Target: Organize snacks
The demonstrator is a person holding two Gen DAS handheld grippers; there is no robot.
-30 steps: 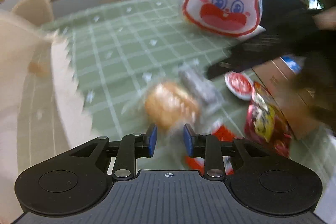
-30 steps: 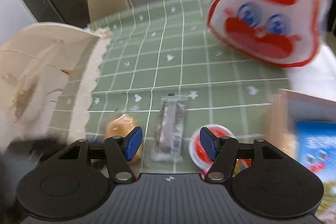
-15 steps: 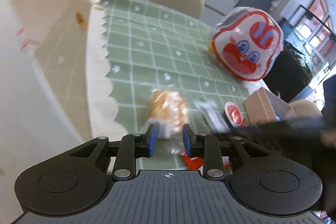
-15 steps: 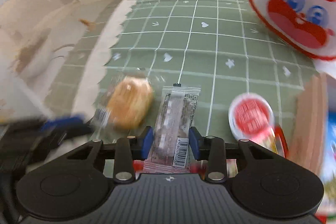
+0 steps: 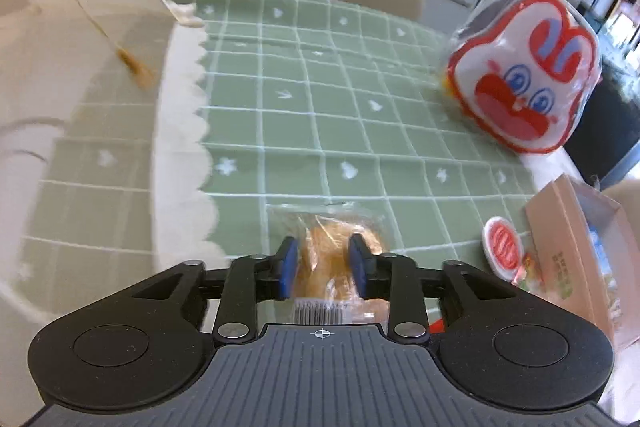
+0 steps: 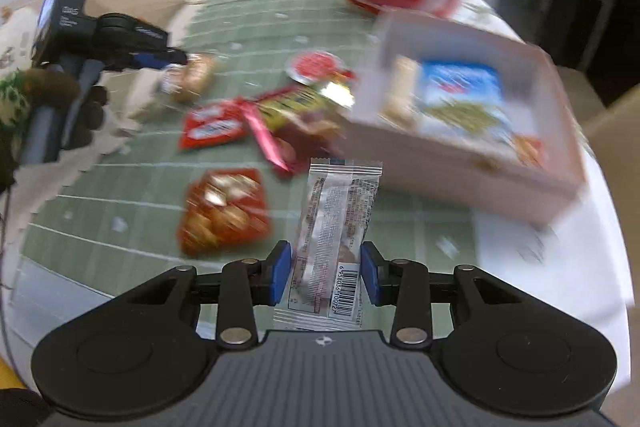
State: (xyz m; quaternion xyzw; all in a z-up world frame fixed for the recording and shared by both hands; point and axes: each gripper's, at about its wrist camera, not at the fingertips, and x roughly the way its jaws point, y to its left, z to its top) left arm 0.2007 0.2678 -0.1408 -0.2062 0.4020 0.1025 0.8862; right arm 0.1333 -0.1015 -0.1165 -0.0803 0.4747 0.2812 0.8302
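A bun in a clear wrapper lies on the green checked tablecloth. My left gripper stands over it with its jaws opening, one blue pad on either side of the bun and a gap showing at the left pad. In the right wrist view the left gripper and the bun are at the left. My right gripper is shut on a long snack bar in a clear wrapper with a barcode. It holds the bar above the table, just in front of an open cardboard box.
The box holds a blue packet. Red packets, a yellow-red packet and a red-lidded cup lie loose. A rabbit-face bag stands at the back right. A cream scalloped sheet covers the left.
My right gripper closed on the snack bar, lifted it and carried it right to the box. My left gripper came down over the bun and its jaws widened.
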